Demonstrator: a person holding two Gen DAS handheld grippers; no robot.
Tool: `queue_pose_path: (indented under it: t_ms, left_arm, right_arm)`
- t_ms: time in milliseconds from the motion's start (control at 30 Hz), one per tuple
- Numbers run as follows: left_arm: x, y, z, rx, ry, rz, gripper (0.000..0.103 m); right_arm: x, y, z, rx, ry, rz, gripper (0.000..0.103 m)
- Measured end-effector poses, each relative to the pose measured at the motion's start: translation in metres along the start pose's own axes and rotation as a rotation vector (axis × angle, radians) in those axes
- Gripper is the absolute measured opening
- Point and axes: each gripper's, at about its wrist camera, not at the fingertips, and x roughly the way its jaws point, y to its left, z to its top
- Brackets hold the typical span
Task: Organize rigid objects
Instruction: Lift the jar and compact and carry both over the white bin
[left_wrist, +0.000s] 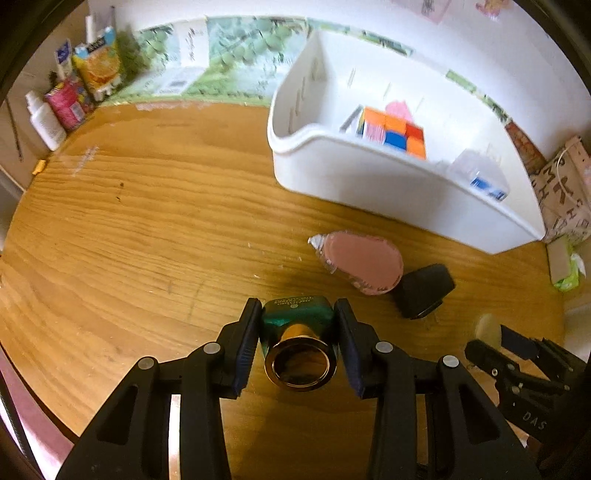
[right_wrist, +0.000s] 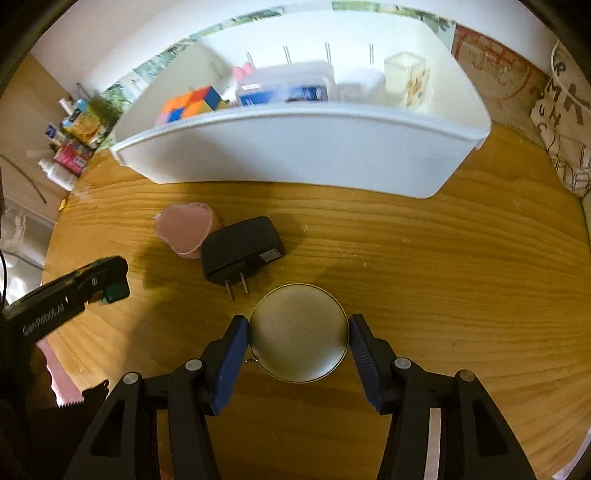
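My left gripper (left_wrist: 297, 317) is shut on a green bottle with a gold cap (left_wrist: 295, 328), held above the wooden table (left_wrist: 129, 221). It also shows at the left of the right wrist view (right_wrist: 110, 284). My right gripper (right_wrist: 298, 328) is shut on a round silver compact (right_wrist: 298, 338), its pads on both sides. A pink heart-shaped box (left_wrist: 360, 264) (right_wrist: 184, 230) and a black plug adapter (left_wrist: 424, 290) (right_wrist: 242, 249) lie on the table in front of the white bin (left_wrist: 369, 177) (right_wrist: 295, 158).
The white bin holds a colour cube (left_wrist: 393, 131) (right_wrist: 192, 101), a clear box with a blue label (right_wrist: 288, 90) and a small jar (right_wrist: 406, 79). Cartons and bottles (left_wrist: 74, 92) stand at the far left edge. A printed bag (right_wrist: 565, 122) stands at the right.
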Motion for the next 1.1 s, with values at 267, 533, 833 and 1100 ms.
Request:
queue_pose_path:
  t_ms: [267, 533, 833, 1100]
  left_arm:
    - [-0.031, -0.01, 0.012, -0.045, -0.105, 0.011, 0.044]
    - [-0.056, -0.017, 0.039, -0.037, -0.197, 0.035, 0.044]
    - [-0.073, -0.023, 0.071, 0.007, -0.279, 0.069, 0.044]
    - [-0.077, -0.028, 0.1, 0.018, -0.344, 0.087, 0.044]
  right_arm:
    - [-0.052, -0.009, 0.0, -0.073, -0.083, 0.018, 0.056]
    - [-0.096, -0.022, 0.009, -0.128, -0.198, 0.04, 0.056]
    - [-0.119, -0.019, 0.029, -0.165, -0.311, 0.056, 0.056]
    - [-0.127, -0.016, 0.045, -0.17, -0.422, 0.089, 0.056]
